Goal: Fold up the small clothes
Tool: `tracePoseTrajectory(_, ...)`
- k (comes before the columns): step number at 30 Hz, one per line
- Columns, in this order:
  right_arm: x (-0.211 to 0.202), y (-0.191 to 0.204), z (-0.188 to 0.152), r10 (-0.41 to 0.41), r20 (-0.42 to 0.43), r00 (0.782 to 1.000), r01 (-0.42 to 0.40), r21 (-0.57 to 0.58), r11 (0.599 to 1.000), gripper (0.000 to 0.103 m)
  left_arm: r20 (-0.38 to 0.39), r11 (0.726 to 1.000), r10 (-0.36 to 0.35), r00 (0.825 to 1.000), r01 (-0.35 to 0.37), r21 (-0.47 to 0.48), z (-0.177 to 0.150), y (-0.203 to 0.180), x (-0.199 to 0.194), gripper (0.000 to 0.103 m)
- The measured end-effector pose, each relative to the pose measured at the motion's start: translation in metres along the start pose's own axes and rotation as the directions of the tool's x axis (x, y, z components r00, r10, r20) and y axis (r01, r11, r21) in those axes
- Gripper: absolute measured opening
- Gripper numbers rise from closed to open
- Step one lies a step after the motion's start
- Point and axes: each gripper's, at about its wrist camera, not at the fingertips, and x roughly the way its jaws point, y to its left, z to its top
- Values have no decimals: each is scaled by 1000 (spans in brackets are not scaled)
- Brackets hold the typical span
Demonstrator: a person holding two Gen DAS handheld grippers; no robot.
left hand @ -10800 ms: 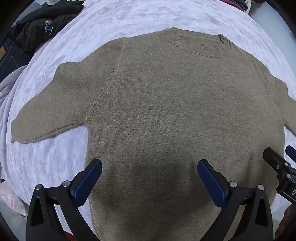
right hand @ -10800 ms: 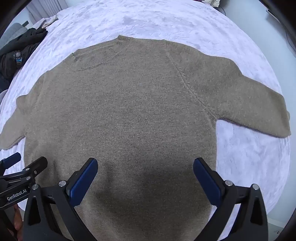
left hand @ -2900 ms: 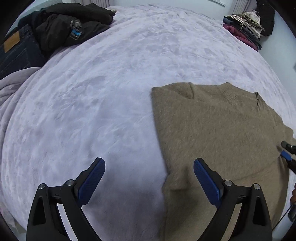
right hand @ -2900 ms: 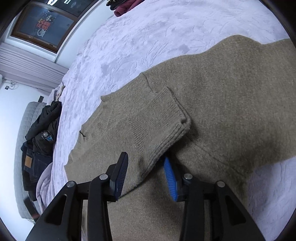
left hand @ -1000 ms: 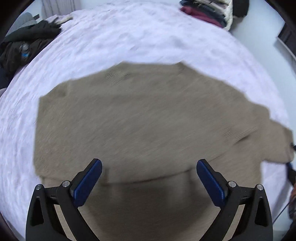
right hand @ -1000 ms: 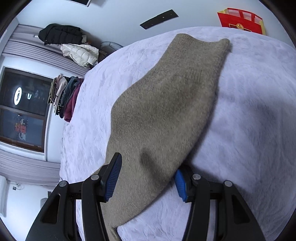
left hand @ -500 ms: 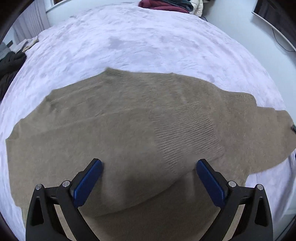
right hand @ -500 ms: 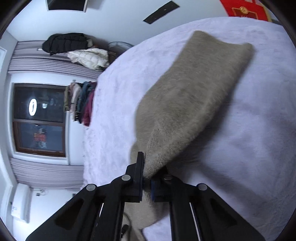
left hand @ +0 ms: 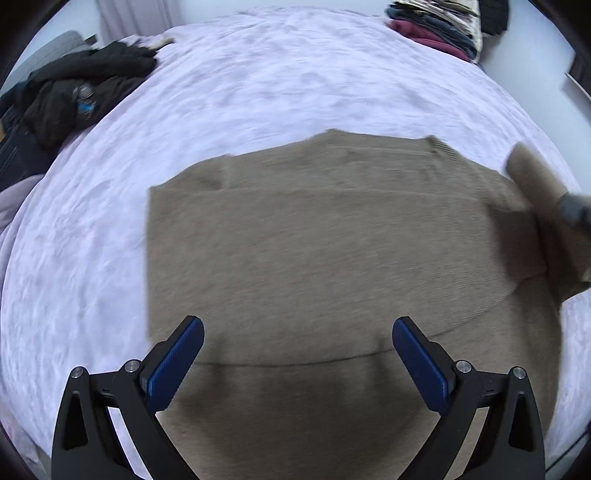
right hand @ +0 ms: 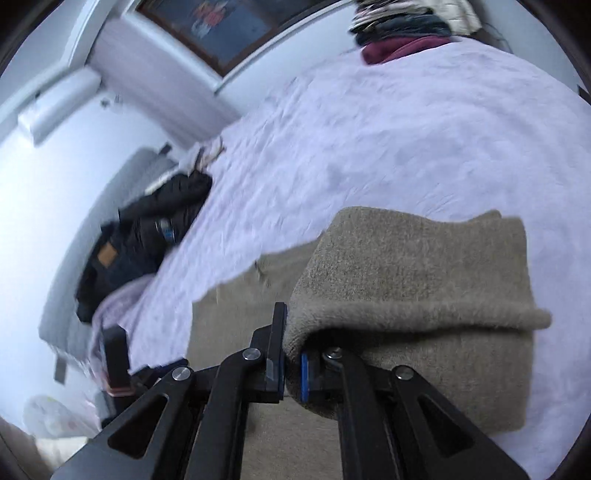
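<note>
A tan knit sweater [left hand: 314, 251] lies on the lilac bedspread [left hand: 240, 96], its left sleeve folded across the body. My left gripper [left hand: 297, 363] is open and empty, hovering over the sweater's lower part. My right gripper [right hand: 291, 363] is shut on the sweater's right sleeve [right hand: 413, 280] and holds it raised over the body; the sleeve and that gripper show blurred at the right edge of the left wrist view [left hand: 543, 192].
A heap of dark clothes [left hand: 70, 96] lies at the bed's far left, also in the right wrist view [right hand: 147, 229]. A stack of folded clothes [left hand: 436, 26] sits at the far right corner. A pale lilac garment [right hand: 118, 306] lies at the left edge.
My right gripper has lifted the right sleeve and swung it leftwards over the sweater's body. My left gripper has drifted left above the sweater, still open.
</note>
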Motion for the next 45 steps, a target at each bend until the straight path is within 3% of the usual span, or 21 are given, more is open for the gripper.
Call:
tracePoseTrajectory(2, 53, 21, -16, -58, -112, 992, 50, -73, 996, 7, -12, 1000, 19, 1000, -19, -19, -3, 14, 4, 102)
tracePoseTrajectory(5, 101, 27, -38, -219, -246, 944, 191, -132, 973, 26, -28, 999, 21, 999, -22, -46, -13, 38, 4, 102)
tracePoseTrajectory(7, 89, 24, -47, -163, -208, 964, 158, -45, 986, 47, -27, 998, 25, 999, -27, -61, -18, 50, 3, 102)
tracePoseTrajectory(10, 64, 5, -39, -118, -96, 988, 131, 140, 982, 53, -36, 996, 19, 999, -22, -83, -22, 63, 5, 102)
tracePoseTrajectory(11, 60, -4, -37, -104, -70, 992, 117, 210, 971, 52, -37, 996, 17, 999, -20, -89, -25, 66, 4, 102)
tracePoseTrajectory(12, 57, -16, -34, -94, -52, 994, 105, 289, 952, 44, -40, 995, 17, 999, -21, -96, -26, 69, 3, 102)
tracePoseTrajectory(13, 55, -27, -31, -71, -26, 997, 75, 375, 924, 8, -40, 995, 15, 999, -19, -103, -28, 72, 3, 102)
tracePoseTrajectory(15, 53, -29, -25, -61, 27, 998, 44, 426, 904, 6, -39, 993, 14, 999, -18, -113, -32, 76, 1, 102)
tracePoseTrajectory(17, 59, 11, -11, -87, 48, 995, 72, 255, 964, 6, -35, 992, 17, 999, -21, -124, -35, 82, -1, 102)
tracePoseTrajectory(19, 77, 68, -9, -116, 7, 993, 116, -37, 993, 6, -34, 990, 28, 999, -32, -139, -39, 89, -3, 102)
tracePoseTrajectory(22, 117, 131, -37, -145, -115, 983, 94, -369, 925, 7, -49, 985, 50, 998, -58, -165, -43, 102, 0, 102)
tracePoseTrajectory(24, 152, 156, -63, -225, -205, 953, 91, -512, 854, 15, -67, 981, 61, 996, -72, -182, -44, 110, 3, 102)
tracePoseTrajectory(26, 169, 167, -84, -306, -206, 930, 126, -602, 789, 27, -78, 978, 64, 995, -78, -194, -44, 116, 4, 102)
tracePoseTrajectory(27, 169, 170, -89, -300, -210, 930, 117, -605, 787, 30, -76, 977, 64, 995, -78, -197, -44, 117, 2, 102)
tracePoseTrajectory(30, 137, 154, -82, -229, -219, 948, 96, -490, 867, 31, -55, 983, 43, 998, -52, -177, -36, 113, -3, 102)
tracePoseTrajectory(33, 93, 99, -67, -160, -208, 965, 111, -229, 967, 32, -22, 989, -12, 1000, 8, -147, -18, 99, -8, 102)
tracePoseTrajectory(35, 53, 50, -69, -148, -191, 970, 146, -28, 989, 34, 6, 992, -37, 999, 38, -121, -3, 86, -8, 102)
tracePoseTrajectory(40, 0, -42, -86, -172, -169, 971, 217, 302, 928, 37, 10, 996, -65, 998, 65, -63, 34, 53, 14, 102)
tracePoseTrajectory(43, -5, -77, -95, -116, -125, 985, 163, 484, 860, 37, -59, 999, 41, 997, -40, 5, 36, 40, 46, 102)
tracePoseTrajectory(45, -4, -93, -95, -74, -59, 995, 95, 580, 809, 35, -78, 999, 44, 996, -43, 15, 30, 42, 53, 102)
